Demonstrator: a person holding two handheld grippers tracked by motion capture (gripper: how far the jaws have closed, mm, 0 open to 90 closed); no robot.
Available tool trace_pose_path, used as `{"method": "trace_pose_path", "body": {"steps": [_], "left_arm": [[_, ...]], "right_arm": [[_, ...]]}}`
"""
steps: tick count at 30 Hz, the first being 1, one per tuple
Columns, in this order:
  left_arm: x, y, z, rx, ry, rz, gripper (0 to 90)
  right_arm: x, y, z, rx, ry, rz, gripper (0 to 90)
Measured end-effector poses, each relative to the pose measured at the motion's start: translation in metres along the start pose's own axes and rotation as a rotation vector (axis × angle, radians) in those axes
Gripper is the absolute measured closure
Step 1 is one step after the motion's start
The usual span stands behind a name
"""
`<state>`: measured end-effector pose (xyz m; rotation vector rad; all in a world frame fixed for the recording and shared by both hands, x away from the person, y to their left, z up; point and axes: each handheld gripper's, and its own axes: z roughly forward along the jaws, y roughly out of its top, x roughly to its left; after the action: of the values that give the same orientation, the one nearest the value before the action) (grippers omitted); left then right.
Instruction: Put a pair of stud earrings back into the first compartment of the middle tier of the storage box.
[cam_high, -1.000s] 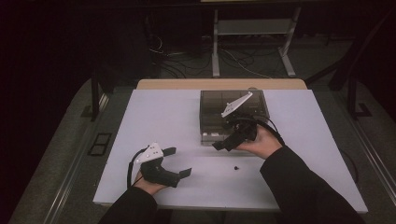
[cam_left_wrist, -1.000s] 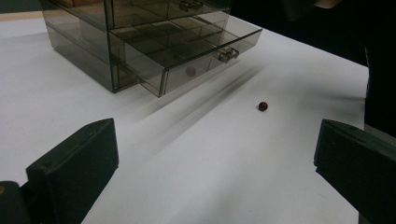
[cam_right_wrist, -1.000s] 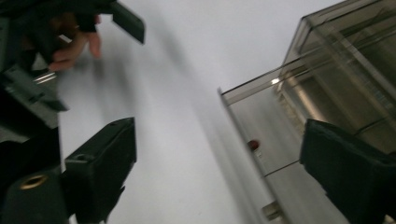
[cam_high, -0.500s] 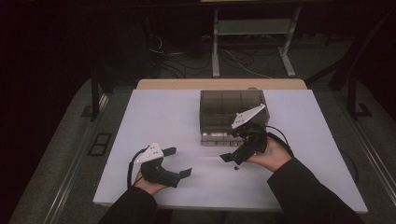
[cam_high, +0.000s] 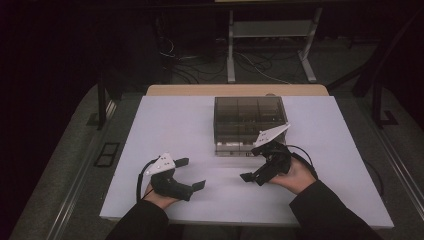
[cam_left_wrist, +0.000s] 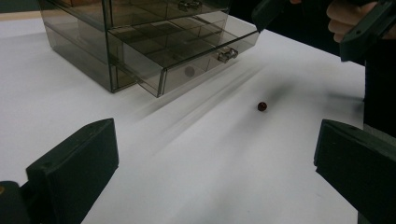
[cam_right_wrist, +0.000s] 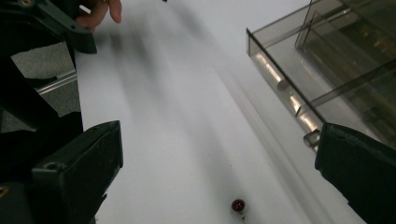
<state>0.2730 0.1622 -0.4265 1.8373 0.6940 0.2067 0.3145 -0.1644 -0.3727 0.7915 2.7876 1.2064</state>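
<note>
A smoky clear drawer box (cam_high: 249, 120) stands at the middle back of the white table (cam_high: 170, 120), its bottom drawer (cam_left_wrist: 196, 63) pulled out a little. A tiny dark red bead (cam_left_wrist: 262, 106) lies on the table in front of it. My right gripper (cam_high: 252, 178) hovers low over that spot, tilted down. Its jaws have just been opening and stand wide, and the bead (cam_right_wrist: 238, 205) lies on the table between them, untouched. At the near left my left gripper (cam_high: 191, 173) rests open and empty, pointing at the bead and the drawer (cam_right_wrist: 285, 88).
The table's front edge runs just below both hands. A metal stand (cam_high: 270, 30) and cables lie on the dark floor behind the table. In the left gripper view, the other hand (cam_left_wrist: 345, 14) and gripper (cam_left_wrist: 366, 28) hang at the top right.
My right gripper has come away from the drawer front, toward the near edge and downward, over the bead. The left gripper has stayed put.
</note>
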Motion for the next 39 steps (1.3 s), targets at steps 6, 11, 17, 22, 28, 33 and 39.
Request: {"method": "trace_pose_path", "body": {"steps": [6,11,17,22,28,33,39], "left_arm": [[0.000,0.000,0.000,0.000,0.001,0.000,0.0],[0.000,0.000,0.000,0.000,0.000,-0.003,0.0],[0.000,0.000,0.000,0.001,-0.001,-0.001,0.0],[0.000,0.000,0.000,0.002,-0.002,-0.001,0.0],[-0.001,0.000,0.001,0.001,-0.005,-0.003,0.0],[-0.001,0.000,0.001,0.004,-0.006,0.000,0.0],[-0.001,0.000,0.001,0.004,-0.006,-0.001,0.0]], "right_arm": [[-0.002,-0.010,0.003,0.003,0.004,0.009,0.4],[-0.003,-0.015,0.005,0.006,0.009,0.021,0.4],[-0.004,-0.026,0.015,0.044,0.012,0.025,0.4],[-0.007,-0.032,0.020,0.063,0.016,0.025,0.4],[-0.012,-0.041,0.027,0.092,0.027,0.007,15.1],[-0.018,-0.047,0.031,0.111,0.013,-0.014,32.3],[-0.019,-0.047,0.033,0.119,-0.007,-0.044,46.8]]}}
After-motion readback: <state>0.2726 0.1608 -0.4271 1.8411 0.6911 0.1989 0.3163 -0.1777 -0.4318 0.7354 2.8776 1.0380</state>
